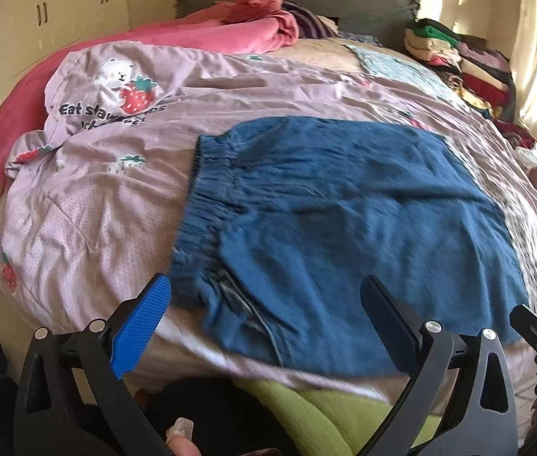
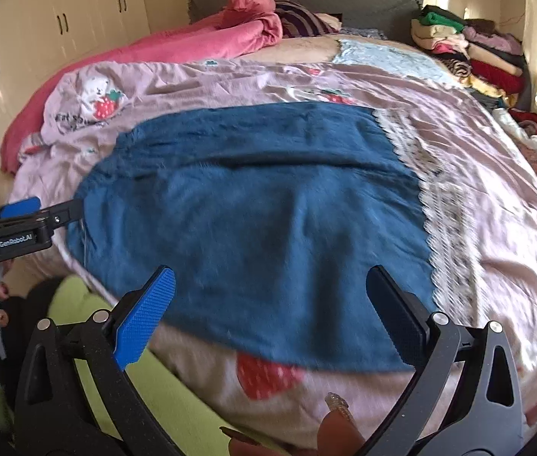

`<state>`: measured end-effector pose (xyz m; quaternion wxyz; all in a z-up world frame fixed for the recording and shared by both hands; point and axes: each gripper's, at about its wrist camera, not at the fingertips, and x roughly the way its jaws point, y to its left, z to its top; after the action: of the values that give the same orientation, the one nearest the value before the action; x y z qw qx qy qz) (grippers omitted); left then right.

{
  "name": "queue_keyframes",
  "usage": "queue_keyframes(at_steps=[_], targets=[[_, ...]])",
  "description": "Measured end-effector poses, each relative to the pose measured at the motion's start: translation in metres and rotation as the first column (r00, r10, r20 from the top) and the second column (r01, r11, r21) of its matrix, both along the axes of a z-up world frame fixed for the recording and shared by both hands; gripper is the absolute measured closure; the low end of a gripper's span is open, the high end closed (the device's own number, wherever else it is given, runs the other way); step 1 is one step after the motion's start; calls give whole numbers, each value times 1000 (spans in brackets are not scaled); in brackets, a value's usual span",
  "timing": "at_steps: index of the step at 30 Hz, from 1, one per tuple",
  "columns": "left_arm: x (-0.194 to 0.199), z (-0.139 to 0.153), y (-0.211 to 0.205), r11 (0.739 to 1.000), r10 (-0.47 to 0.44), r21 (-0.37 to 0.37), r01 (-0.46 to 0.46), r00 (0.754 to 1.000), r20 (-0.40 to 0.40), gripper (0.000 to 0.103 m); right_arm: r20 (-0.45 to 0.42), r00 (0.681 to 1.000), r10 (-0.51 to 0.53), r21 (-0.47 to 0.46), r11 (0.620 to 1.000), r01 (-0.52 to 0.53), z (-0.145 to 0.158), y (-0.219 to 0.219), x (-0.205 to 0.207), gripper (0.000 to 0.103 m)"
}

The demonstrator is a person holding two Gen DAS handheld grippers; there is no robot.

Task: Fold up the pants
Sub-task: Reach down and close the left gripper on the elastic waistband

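Left gripper: the left gripper [image 1: 264,319] hovers at the lower middle of its own view with its jaws spread wide, a blue-padded finger at lower left and a dark finger at lower right; nothing sits between them and neither finger touches cloth, as far as the blurred frame shows.
Right gripper: the right gripper [image 2: 270,317] is likewise spread wide at the lower middle of its view, holding nothing, its fingers poised above the near hem of the garment.
Pants: the blue pants [image 1: 344,228] lie flat across the middle of the frame on the bed, already doubled into a broad rectangle, the gathered elastic waistband toward the left.
Bedspread: a pink strawberry-print bedspread [image 2: 496,205] lies under the pants, with a lace strip just beside their right edge.
Background: a red blanket [image 1: 207,34] is bunched at the upper left; a stack of folded clothes [image 2: 469,53] stands at the upper right.
Person: green-clad legs [image 1: 329,414] show at the bottom edge.
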<state>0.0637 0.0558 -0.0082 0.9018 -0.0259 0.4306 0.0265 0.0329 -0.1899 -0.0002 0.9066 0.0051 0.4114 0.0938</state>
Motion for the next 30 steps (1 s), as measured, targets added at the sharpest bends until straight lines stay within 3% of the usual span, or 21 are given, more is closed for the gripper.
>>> queue_keyframes(at_steps=[12,20,23,30], targets=[[81,-6,61,993,119,4,-119,993,-18,4,-3,989,149,-61,987,-149,-5,38,93,8],[128,-14,87,989,143,-19,-145,987,-72,4,-25,985,172,-83,981,-174,-11,49,144,8],[145,-17,87,988,153,28,-152,985,-78,4,-17,984,179,-115,977,-180,-11,52,162,8],[187,-21,87,992,120,51,-116,989,-84,4,-65,978,200,-42,978,-203,-11,47,212,8]])
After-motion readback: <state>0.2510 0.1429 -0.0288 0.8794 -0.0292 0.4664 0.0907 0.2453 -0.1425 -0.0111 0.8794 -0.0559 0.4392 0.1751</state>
